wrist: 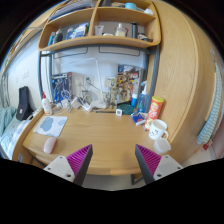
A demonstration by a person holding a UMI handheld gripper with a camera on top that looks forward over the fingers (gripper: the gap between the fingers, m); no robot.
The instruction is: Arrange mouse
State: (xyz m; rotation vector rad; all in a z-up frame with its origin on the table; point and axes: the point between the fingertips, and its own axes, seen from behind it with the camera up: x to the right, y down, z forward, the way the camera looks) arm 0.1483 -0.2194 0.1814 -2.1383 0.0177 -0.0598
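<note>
A white computer mouse lies on the wooden desk, ahead and left of my left finger, just in front of a light mouse mat. My gripper is open and empty, held above the desk's front edge. Its two fingers with magenta pads stand wide apart with bare desk between them. The mouse is beyond and to the left of the fingers, not between them.
A white mug and a white cup stand ahead of the right finger, with an orange canister and a blue bottle behind. Cables and small items line the back wall. Shelves hang above. A dark chair stands at left.
</note>
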